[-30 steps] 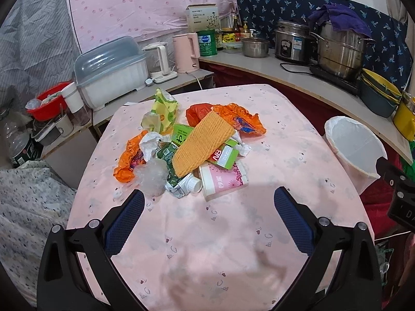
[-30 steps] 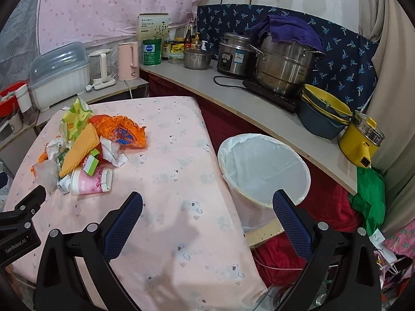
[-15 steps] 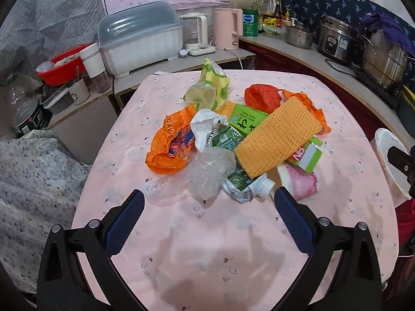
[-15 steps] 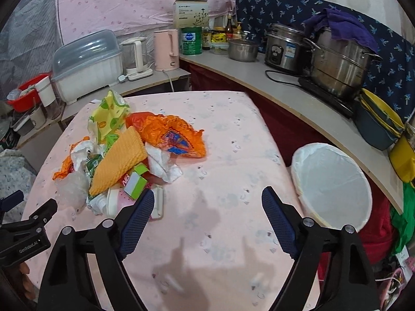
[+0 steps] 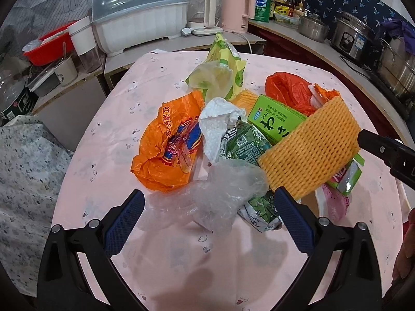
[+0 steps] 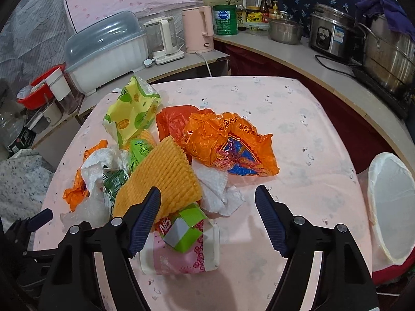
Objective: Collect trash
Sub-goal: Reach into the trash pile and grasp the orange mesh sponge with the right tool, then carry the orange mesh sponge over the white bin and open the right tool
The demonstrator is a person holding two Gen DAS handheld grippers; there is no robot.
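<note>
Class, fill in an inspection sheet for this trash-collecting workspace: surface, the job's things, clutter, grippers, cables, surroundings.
Surface: round table under a pink patterned cloth.
Job's things: trash pile at the centre, with orange foam net, orange plastic bag, clear plastic bag, green carton, pink paper cup; white-lined trash bin beside the table.
Clutter: nothing seen apart from the trash.
Grippers: left gripper open, facing the clear bag; right gripper open over the cup.
Cables: black cord on the counter.
Surroundings: pink kettle, rice cooker.
</note>
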